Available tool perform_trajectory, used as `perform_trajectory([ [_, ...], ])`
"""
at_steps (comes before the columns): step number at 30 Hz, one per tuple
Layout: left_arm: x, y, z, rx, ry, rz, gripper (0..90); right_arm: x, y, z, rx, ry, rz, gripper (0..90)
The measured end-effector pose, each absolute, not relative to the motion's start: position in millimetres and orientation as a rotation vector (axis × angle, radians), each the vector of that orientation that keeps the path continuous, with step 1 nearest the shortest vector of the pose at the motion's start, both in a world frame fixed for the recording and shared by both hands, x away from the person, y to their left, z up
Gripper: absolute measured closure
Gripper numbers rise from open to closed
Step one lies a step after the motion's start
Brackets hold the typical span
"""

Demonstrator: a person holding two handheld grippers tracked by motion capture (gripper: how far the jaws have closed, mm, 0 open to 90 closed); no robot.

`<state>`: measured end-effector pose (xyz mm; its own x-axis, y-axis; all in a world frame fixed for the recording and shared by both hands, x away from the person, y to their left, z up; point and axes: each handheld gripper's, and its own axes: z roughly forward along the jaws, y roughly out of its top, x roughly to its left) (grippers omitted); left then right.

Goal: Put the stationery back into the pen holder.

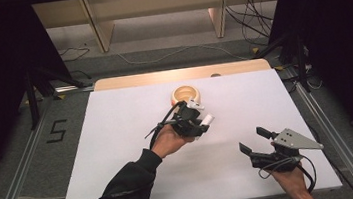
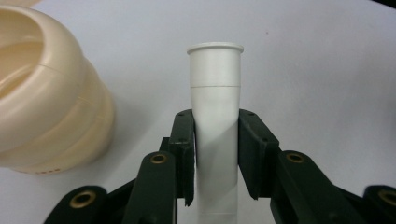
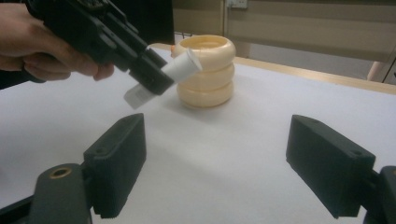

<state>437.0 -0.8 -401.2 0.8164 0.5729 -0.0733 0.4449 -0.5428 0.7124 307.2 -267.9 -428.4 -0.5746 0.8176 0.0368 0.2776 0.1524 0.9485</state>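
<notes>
A white plastic tube (image 2: 215,116) with a flared rim is clamped between the black pads of my left gripper (image 2: 216,154). In the high view that left gripper (image 1: 202,122) hovers above the white table, just in front of a cream ribbed ring-shaped holder (image 1: 186,95). The right gripper view shows the tube (image 3: 180,67) tilted, its rim pointing toward the cream holder (image 3: 206,71), still apart from it. My right gripper (image 1: 252,140) rests near the front right of the table, jaws wide apart, with nothing between its pads (image 3: 119,161).
The white table board (image 1: 120,151) has a wooden strip along its far edge. Metal rails run along both sides of the table. Cables and wooden shelf legs lie on the floor beyond.
</notes>
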Motion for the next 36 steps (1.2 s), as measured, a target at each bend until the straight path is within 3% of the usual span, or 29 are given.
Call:
perform_trajectory([
  [36,467,47,-378,1.845,0.929,0.359,69.0,308,-266,-430,1.04,1.949,1.42,21.1],
])
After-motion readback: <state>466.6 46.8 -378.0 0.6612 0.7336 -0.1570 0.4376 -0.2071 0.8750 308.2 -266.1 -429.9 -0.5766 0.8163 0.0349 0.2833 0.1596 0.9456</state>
